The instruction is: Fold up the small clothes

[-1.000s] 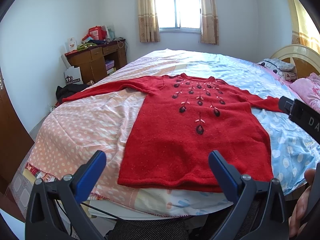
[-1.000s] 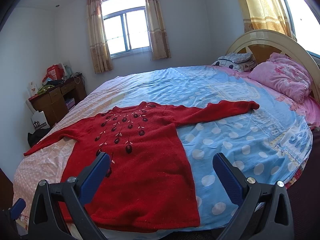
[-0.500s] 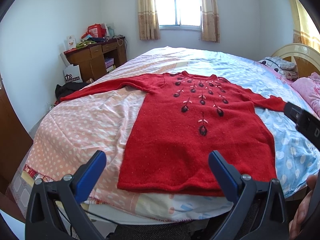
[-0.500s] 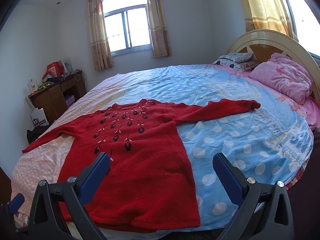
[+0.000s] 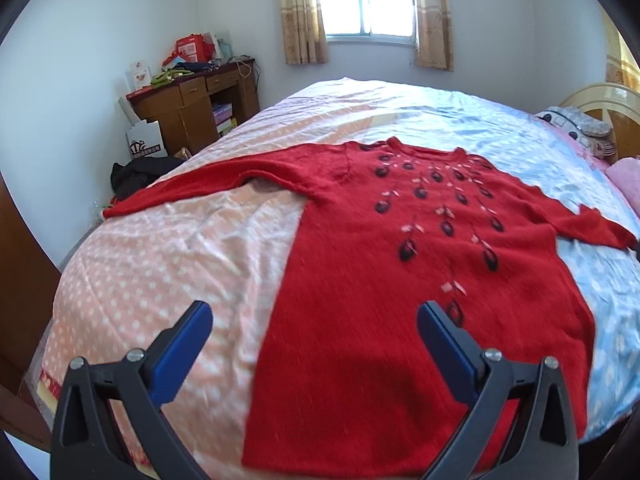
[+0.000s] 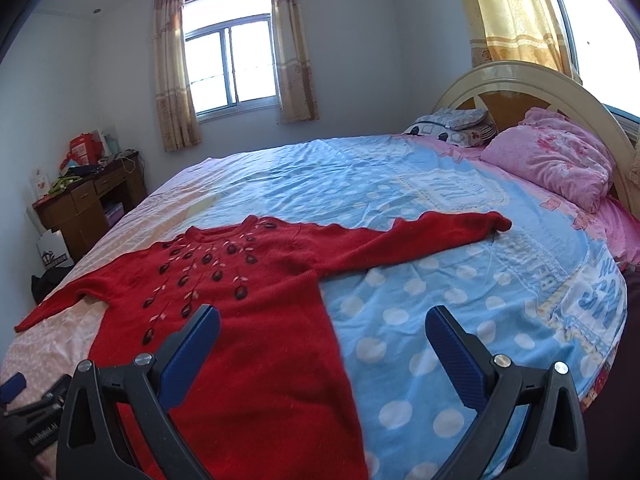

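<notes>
Currently red sweater (image 5: 420, 280) laid flat on bed (image 6: 460, 300), sleeves spread. Left gripper (image 5: 314, 330) and right gripper (image 6: 322, 334) held above hem, jaws spread wide, nothing gripped. Risks: bedsheet pinched along with knit; single layer grabbed, fold skewed.

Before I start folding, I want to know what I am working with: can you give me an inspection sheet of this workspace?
Surface: bed, blue and peach dotted cover, wrinkled.
Job's things: red sweater lying flat, front up, both sleeves spread out, unfolded.
Clutter: pink pillow and a patterned pillow at the headboard.
Grippers: left gripper and right gripper both open, holding nothing, above the sweater's hem end.
Cables: a cord on the desk.
Surroundings: window with curtains, dark bundle on the floor.
</notes>
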The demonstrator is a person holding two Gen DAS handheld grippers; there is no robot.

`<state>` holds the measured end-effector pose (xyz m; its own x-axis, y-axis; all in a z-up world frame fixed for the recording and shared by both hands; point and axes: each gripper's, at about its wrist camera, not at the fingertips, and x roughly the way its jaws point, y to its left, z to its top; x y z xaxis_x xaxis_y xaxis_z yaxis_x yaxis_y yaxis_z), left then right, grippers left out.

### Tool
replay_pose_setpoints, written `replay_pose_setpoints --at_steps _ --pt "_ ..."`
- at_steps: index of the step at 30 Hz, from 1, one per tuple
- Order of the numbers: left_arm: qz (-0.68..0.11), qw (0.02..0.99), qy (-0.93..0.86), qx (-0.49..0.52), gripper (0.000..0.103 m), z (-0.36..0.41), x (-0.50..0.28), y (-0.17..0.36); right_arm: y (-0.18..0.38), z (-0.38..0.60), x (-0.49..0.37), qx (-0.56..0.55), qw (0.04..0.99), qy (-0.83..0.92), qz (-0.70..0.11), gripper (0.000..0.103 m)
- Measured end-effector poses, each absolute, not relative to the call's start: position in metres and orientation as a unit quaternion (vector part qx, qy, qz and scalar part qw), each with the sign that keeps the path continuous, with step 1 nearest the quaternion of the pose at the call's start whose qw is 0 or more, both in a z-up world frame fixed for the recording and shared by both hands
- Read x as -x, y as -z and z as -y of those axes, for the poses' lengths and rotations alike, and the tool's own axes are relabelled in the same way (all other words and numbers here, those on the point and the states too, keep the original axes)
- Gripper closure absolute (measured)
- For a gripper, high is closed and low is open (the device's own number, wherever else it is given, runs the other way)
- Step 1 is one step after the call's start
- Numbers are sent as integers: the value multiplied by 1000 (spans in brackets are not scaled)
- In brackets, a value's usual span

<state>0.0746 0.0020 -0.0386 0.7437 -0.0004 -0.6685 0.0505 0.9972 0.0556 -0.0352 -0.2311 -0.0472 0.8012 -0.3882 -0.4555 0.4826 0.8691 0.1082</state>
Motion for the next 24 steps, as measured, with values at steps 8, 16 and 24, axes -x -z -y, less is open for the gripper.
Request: replay_pose_setpoints --at_steps 8,16,24 --pt "-363 930 8 -55 0 6 -141 44 58 246 -12 -90 940 221 -245 10" --pt "-336 937 27 -93 0 21 -191 58 86 285 -38 -135 927 183 -299 57" --pt "-377 920 36 -97 0 20 -220 108 98 425 8 -260 885 285 -261 57"
